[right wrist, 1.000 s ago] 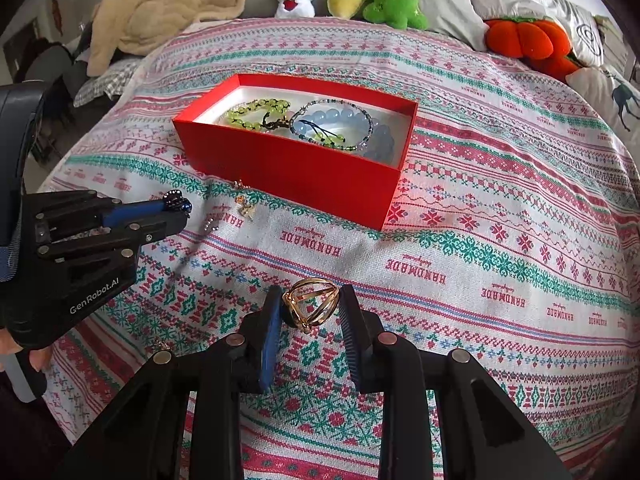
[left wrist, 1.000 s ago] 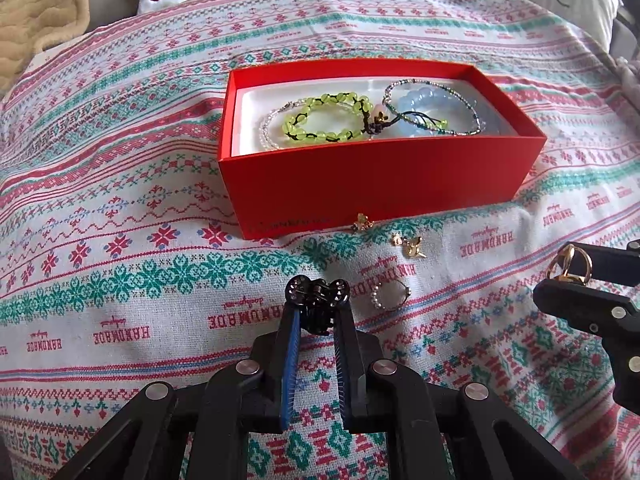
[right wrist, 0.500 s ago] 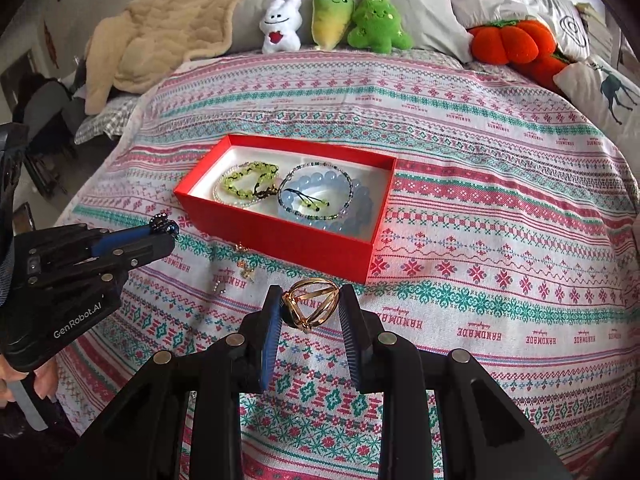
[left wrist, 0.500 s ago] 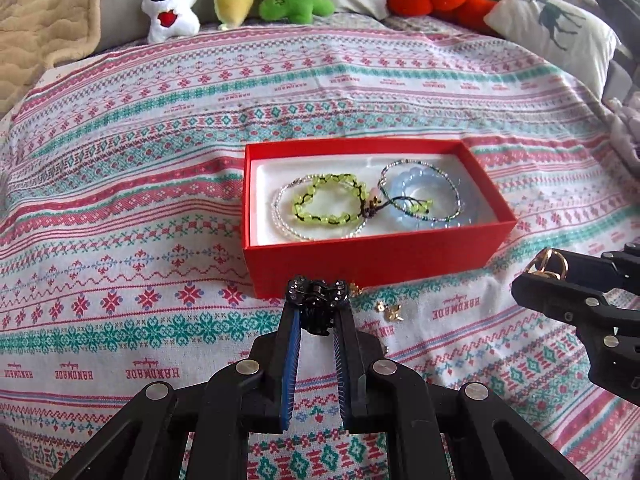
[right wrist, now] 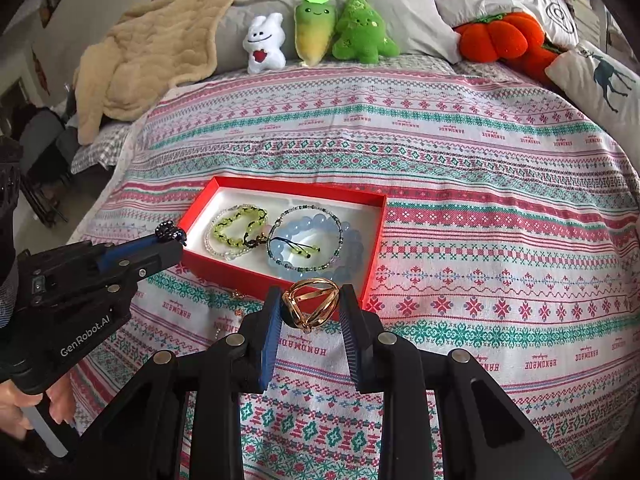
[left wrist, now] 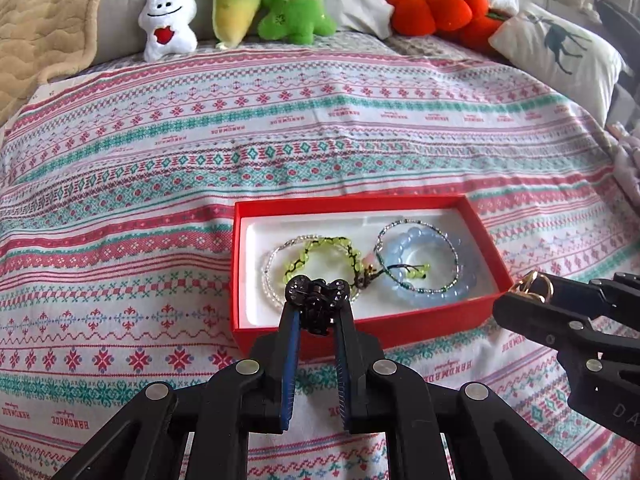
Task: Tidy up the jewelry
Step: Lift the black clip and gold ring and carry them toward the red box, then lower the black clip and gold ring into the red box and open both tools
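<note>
While I scan from the left edge, a tan blanket (right wrist: 152, 52) lies heaped over the bed corner, and a person's hand (right wrist: 24, 408) grips the handle of my left gripper (left wrist: 316, 312). Its fingers are clamped on a black studded hair clip (left wrist: 316, 300), held in the air over the near wall of the red box (left wrist: 400, 332). Inside the box, a green beaded bracelet (left wrist: 320, 258) sits on the left and a blue beaded bracelet (left wrist: 424, 264) on the right, their cords tangled in the middle. Behind, three plush toys stand in a row: white (left wrist: 168, 20), yellow-green (left wrist: 238, 0) and green (left wrist: 294, 6), with an orange pumpkin plush (left wrist: 436, 6) further right. My right gripper (right wrist: 310, 304) pinches a gold wire ring (right wrist: 310, 302) just before the box's near corner. Patterned bedspread (right wrist: 480, 184) lies under everything.
</note>
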Available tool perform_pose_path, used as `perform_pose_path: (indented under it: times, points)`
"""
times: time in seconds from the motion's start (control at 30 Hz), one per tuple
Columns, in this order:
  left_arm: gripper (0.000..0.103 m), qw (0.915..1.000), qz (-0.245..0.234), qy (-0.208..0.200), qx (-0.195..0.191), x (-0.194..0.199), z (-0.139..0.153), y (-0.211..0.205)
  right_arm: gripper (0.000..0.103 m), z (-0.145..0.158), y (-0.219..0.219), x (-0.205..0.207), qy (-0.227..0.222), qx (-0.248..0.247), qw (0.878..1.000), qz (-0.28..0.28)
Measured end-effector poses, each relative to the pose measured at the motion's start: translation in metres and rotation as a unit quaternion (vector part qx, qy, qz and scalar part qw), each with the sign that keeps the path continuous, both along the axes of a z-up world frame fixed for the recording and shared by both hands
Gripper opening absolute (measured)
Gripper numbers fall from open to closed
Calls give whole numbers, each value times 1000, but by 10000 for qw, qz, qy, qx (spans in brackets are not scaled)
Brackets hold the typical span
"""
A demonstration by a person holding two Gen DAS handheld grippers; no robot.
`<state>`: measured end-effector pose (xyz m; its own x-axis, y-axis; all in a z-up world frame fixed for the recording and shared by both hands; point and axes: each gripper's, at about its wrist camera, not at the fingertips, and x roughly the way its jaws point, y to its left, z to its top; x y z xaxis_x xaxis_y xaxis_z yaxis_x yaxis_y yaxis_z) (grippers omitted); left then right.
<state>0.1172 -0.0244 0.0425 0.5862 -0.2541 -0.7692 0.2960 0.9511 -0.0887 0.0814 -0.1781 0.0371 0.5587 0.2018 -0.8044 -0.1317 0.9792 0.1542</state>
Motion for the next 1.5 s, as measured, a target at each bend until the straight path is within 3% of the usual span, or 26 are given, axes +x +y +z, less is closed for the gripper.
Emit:
perform_pose_path:
  times: [0.53, 0.8, 1.23, 1.5]
  points:
    - [13, 9995, 239, 172, 82, 33, -29, -11, 30, -19, 0, 33, 162, 126, 9997, -106]
    - [36, 9995, 166, 70, 245, 22, -22, -9, 30, -22, -2, 39, 185, 103, 9997, -121]
    - [43, 9996, 62, 150, 215, -8, -15, 13, 30, -29, 7, 51, 202, -18, 9998, -46]
    - [59, 9980, 173, 573, 191, -11, -22, 23, 33, -31, 4, 58, 251, 167, 9995, -80]
